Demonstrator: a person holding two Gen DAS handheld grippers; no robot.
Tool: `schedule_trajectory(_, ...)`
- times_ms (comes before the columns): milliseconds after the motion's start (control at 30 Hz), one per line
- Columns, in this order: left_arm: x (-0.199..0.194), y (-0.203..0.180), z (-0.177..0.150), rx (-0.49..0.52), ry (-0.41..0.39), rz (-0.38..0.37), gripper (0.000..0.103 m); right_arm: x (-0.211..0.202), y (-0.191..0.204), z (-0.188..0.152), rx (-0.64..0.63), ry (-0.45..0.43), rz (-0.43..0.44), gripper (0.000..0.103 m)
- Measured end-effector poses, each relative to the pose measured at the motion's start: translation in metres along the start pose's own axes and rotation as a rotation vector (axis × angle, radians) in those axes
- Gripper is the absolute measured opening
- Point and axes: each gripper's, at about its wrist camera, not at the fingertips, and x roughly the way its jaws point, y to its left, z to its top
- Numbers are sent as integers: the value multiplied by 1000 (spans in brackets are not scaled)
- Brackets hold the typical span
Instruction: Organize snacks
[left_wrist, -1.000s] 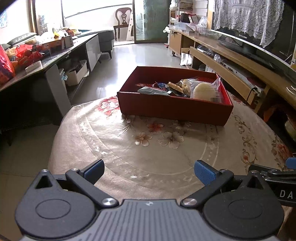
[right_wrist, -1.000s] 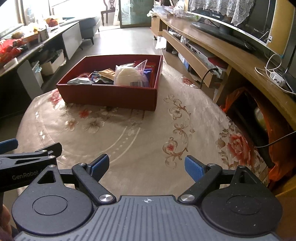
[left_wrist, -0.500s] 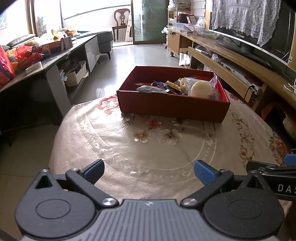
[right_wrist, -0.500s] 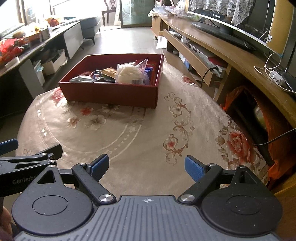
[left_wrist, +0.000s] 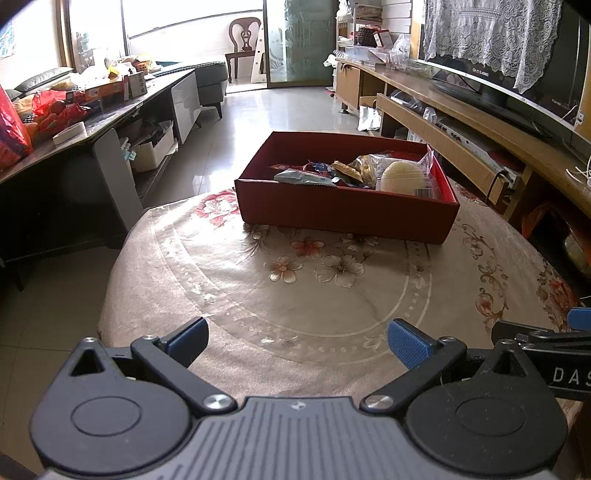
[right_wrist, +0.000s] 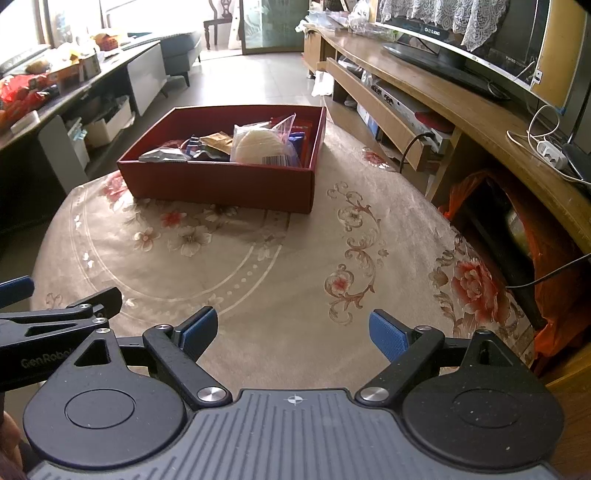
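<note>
A red cardboard box (left_wrist: 343, 212) (right_wrist: 221, 182) stands at the far side of a round table with a floral cloth (left_wrist: 295, 288) (right_wrist: 295, 258). Inside it lie several wrapped snacks, among them a clear bag with a pale round cake (left_wrist: 400, 173) (right_wrist: 260, 144) and a grey-green packet (left_wrist: 301, 178) (right_wrist: 164, 156). My left gripper (left_wrist: 297, 338) is open over the near cloth, nothing between its blue pads. My right gripper (right_wrist: 293, 330) is open too, well short of the box, and empty. Each gripper shows at the edge of the other's view.
A long wooden TV bench (right_wrist: 461, 99) with a television (right_wrist: 443, 40) runs along the right. An orange plastic bag (right_wrist: 524, 240) sits beside the table on the right. A dark cluttered sideboard (left_wrist: 66, 122) lines the left wall, with tiled floor (left_wrist: 280, 110) beyond.
The box sits slightly lower and nearer the middle in both views than a second ago; the grippers' jaws stay as they were.
</note>
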Motion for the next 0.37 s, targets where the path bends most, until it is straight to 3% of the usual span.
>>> schedule_trajectory(367,-3,1,-1,-9,-1,0,103,0,0,0,0,-1,0,93)
